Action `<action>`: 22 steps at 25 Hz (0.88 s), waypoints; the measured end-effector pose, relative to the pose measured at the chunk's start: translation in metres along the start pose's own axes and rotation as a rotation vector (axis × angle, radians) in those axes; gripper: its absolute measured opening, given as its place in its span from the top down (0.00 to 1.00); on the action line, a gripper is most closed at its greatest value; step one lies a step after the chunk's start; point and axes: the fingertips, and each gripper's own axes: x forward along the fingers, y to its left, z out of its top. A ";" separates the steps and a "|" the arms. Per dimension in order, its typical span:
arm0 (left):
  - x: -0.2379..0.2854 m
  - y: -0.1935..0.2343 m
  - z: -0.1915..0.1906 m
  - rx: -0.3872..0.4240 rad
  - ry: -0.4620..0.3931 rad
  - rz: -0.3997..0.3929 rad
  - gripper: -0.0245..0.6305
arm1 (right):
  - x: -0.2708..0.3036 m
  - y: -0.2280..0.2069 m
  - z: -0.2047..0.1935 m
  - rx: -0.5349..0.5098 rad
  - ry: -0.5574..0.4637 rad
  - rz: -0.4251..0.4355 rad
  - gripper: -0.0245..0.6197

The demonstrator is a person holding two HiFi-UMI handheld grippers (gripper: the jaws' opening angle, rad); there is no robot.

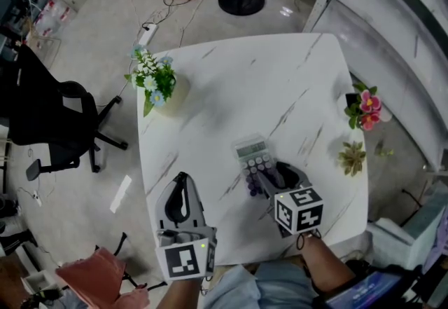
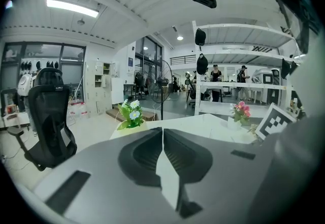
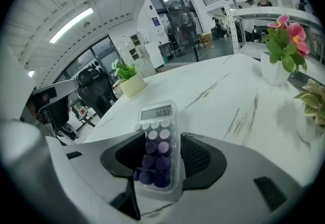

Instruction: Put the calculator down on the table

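Setting down: calculator (image 1: 253, 157) lay flat on the worktop (image 1: 231, 83), apparently delivered.
Right gripper (image 3: 161, 139): jaws stood apart beside it, not pressing.
Left gripper (image 2: 163, 131): jaws closed, empty.
Remaining: just withdrawing, I'd judge.

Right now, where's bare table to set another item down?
Biggest free patch: the table middle and far side, between the white-flower pot and the pink flower vase. Narrower strip between the left gripper and the calculator. Crowded: right edge by the vase and succulent, and near edge around the open right gripper.
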 end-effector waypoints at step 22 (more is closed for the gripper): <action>-0.101 -0.031 0.159 -0.001 -0.337 -0.096 0.94 | -0.201 0.134 0.163 -0.365 -0.630 -0.010 0.90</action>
